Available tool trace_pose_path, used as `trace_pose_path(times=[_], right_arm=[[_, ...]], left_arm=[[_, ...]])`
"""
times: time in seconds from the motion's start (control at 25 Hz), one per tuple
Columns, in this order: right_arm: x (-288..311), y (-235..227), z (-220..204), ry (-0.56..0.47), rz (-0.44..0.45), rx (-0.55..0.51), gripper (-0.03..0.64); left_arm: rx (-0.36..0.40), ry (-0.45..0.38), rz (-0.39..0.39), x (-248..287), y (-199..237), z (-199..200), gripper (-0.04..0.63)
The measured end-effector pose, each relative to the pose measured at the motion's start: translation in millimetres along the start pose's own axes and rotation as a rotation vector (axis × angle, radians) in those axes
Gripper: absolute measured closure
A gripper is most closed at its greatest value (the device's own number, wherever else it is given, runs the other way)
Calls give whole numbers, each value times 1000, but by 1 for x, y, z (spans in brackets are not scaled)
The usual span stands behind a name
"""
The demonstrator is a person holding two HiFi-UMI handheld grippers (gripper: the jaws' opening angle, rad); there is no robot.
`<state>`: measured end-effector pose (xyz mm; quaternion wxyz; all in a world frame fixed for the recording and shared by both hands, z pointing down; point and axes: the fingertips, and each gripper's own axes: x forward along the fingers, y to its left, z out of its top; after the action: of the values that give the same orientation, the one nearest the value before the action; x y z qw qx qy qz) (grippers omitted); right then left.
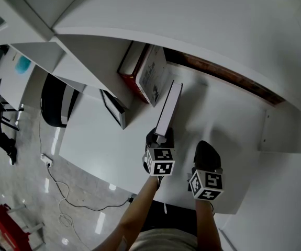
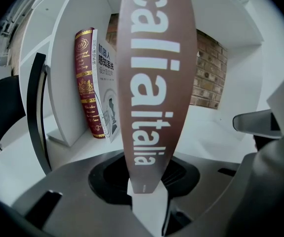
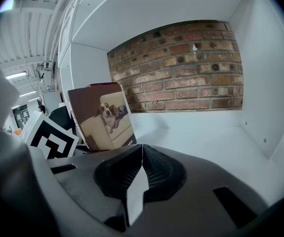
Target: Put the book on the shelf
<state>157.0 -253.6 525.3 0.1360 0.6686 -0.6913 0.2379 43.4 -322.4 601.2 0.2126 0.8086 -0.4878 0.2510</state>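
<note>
Left hand-held gripper (image 1: pixel 160 136) clamps brown book (image 1: pixel 168 106) — over white shelf (image 1: pixel 221 120)

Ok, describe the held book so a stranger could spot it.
Look at the brick-backed white shelf. The left tool holds a slim book before it. Unlike the red book and white book leaning inside, its spine is brown with big white letters.

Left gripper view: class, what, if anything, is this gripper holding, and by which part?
The left gripper holds the brown book, its fingers clamped at the lower end of the spine. The right gripper is shut and empty.
</note>
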Motion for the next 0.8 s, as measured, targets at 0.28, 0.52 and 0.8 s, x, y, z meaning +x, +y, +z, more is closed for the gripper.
trace_pose_path(times=[0.28,0.52,0.8], right_arm=[[2,-5,-4,13,-12,3,600],[4,-7,-3,12,-16,6,600],[5,-13,-1,12,-23,-4,600]], left_arm=[[10,-17,8,14,1,11,446],[13,-23,7,28,5,22,446],[28,-30,17,40,5,34,446]])
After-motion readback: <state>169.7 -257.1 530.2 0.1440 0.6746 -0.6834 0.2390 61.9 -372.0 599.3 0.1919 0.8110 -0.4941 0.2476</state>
